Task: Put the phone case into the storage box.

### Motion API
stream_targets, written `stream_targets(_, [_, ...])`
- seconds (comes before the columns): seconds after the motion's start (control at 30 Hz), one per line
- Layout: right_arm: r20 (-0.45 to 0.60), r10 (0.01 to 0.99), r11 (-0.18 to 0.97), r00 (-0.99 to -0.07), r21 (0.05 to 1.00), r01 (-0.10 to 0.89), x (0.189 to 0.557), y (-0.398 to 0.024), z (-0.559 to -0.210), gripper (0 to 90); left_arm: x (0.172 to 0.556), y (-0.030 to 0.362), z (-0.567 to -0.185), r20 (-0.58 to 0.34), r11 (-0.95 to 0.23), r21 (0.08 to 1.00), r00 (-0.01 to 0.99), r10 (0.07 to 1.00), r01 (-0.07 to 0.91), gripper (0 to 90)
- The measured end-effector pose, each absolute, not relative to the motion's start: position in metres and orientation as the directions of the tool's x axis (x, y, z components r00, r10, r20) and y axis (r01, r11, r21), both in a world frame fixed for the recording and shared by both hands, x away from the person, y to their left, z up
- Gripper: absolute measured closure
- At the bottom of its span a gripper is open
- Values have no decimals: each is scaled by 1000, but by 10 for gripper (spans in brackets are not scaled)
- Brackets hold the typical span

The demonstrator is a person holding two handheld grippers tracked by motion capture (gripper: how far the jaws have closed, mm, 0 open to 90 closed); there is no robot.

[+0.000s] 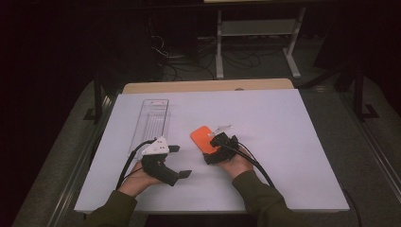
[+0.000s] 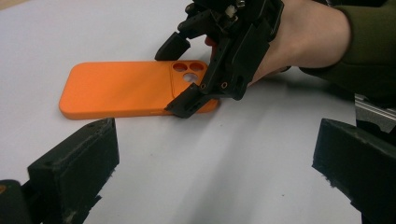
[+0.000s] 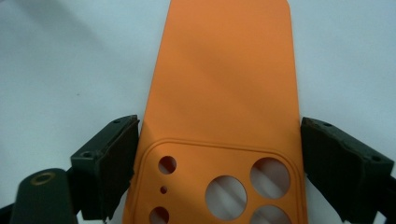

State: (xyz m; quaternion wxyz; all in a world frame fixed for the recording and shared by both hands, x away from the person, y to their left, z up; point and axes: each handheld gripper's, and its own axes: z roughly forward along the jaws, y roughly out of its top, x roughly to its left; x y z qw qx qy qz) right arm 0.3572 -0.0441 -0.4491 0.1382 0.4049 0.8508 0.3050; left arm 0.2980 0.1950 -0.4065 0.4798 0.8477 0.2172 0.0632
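— Hands first, then: what are yours doing?

— My left gripper (image 1: 178,161) rests low on the white table (image 1: 283,142), nearest my body, its jaws spread wide with nothing between them. Just beyond and to the right, my right gripper (image 3: 217,163) sits over the near end of the orange phone case (image 3: 224,84).

— Gripping it?

— Its jaws stand either side of the case at the camera-cutout end. The left pad lies right against the case's edge; on the right a thin strip of table shows between pad and case. So the jaws straddle it, and I would not call that a clamp.

— Where does the case lie?

— Flat on the table, back upward, near the middle, its long body running away from my right hand (image 1: 236,164).

— Anything farther out?

— Beyond my left gripper, a clear plastic tray (image 1: 151,123) lies lengthwise on the table, well apart from the case. Past the table's far edge, cables (image 1: 184,66) lie on the dark floor beside a white frame (image 1: 257,33).
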Motion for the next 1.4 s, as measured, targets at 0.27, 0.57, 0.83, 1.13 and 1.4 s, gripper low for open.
stream_targets(0.27, [23, 780, 480, -626, 618, 622, 358, -43, -447, 146, 298, 195, -406, -102, -445, 841, 898, 429, 308, 0])
stream_targets(0.57, [83, 766, 465, -637, 613, 639, 362, -49, -443, 148, 298, 195, -407, -105, -439, 844, 897, 429, 308, 0])
stream_targets(0.83, [138, 755, 441, -641, 615, 653, 364, -54, -437, 149, 298, 195, -407, -104, -440, 844, 898, 428, 308, 0])
stream_targets(1.13, [135, 745, 449, -653, 622, 641, 364, -60, -429, 150, 298, 195, -407, -108, -436, 845, 897, 430, 310, 0])
stream_targets(1.4, [139, 734, 449, -665, 636, 628, 361, -66, -420, 149, 298, 195, -407, -104, -440, 844, 898, 428, 308, 0])
